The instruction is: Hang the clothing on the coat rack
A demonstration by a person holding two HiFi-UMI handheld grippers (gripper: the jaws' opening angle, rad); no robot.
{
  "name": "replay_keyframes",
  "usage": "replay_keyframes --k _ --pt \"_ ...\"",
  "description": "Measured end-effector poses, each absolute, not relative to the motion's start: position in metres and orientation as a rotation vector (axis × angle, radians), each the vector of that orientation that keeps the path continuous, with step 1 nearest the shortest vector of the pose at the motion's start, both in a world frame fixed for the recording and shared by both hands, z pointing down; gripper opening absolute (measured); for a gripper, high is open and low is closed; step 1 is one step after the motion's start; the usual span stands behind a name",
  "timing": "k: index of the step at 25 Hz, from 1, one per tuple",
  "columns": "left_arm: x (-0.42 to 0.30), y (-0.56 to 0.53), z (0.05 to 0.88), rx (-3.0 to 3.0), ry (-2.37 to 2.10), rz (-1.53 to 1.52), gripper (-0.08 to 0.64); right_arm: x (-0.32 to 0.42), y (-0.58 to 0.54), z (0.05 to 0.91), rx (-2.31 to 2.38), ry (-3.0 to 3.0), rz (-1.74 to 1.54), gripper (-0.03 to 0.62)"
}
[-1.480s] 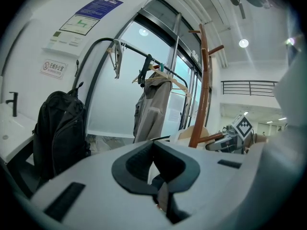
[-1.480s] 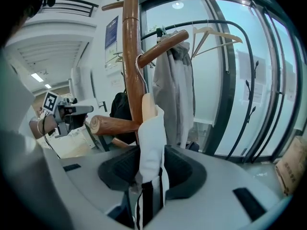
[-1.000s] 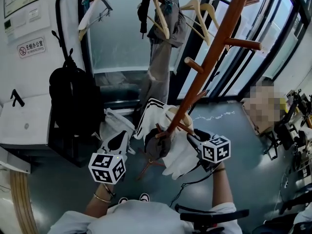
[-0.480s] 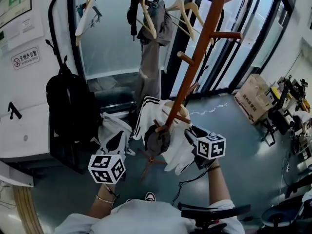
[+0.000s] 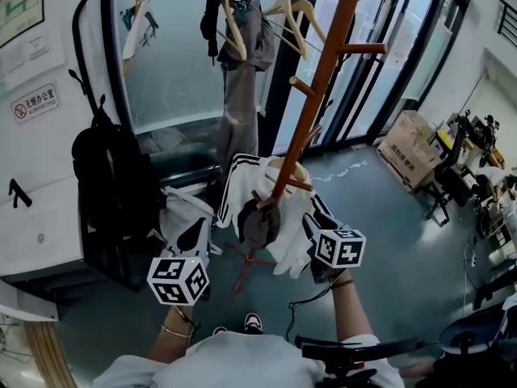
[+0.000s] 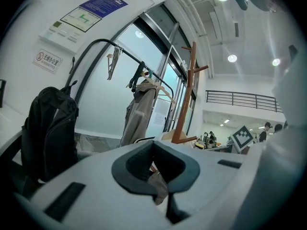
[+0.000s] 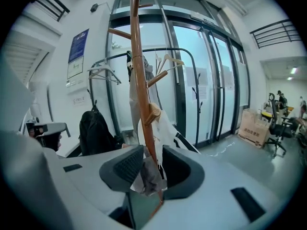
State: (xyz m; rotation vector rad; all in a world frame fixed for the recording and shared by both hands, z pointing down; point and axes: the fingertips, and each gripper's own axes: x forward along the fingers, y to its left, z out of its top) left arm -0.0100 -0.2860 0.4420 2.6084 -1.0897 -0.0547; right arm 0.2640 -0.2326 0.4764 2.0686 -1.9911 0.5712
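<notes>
A brown wooden coat rack (image 5: pixel 323 71) stands in front of me. A white garment with black stripes (image 5: pixel 242 180) is draped over its lower pegs, with a dark grey part (image 5: pixel 260 226) hanging at the pole. My left gripper (image 5: pixel 194 237) is at the garment's left side. In the left gripper view its tips meet, shut on a fold of cloth (image 6: pixel 158 188). My right gripper (image 5: pixel 311 226) is at the garment's right side. In the right gripper view its jaws stand apart and have just been closing, with crumpled fabric (image 7: pixel 146 176) between them and the rack pole (image 7: pixel 139 80) behind.
A black backpack (image 5: pixel 109 176) hangs at the left. Behind it, a black clothes rail carries wooden hangers (image 5: pixel 287 10) and a grey garment (image 5: pixel 238 79) against glass doors. A cardboard box (image 5: pixel 408 148) and office chairs (image 5: pixel 452 192) stand at the right.
My right gripper has moved a little left, closer to the garment on the rack. The left gripper stays about where it was. The head view has shifted, showing more of the room at right.
</notes>
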Motion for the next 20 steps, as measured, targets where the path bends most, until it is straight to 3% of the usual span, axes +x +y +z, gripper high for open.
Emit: replay_keyframes --k 14,20 --pt "0.009 -0.259 0.46 2.644 -0.937 0.013 0.008 0.231 -0.175 0.503 2.318 -1.793 0.607 0.028" --pt "0.023 -0.248 0.462 2.666 -0.879 0.038 0.008 0.225 -0.149 0.503 2.449 -1.722 0.636 0.025"
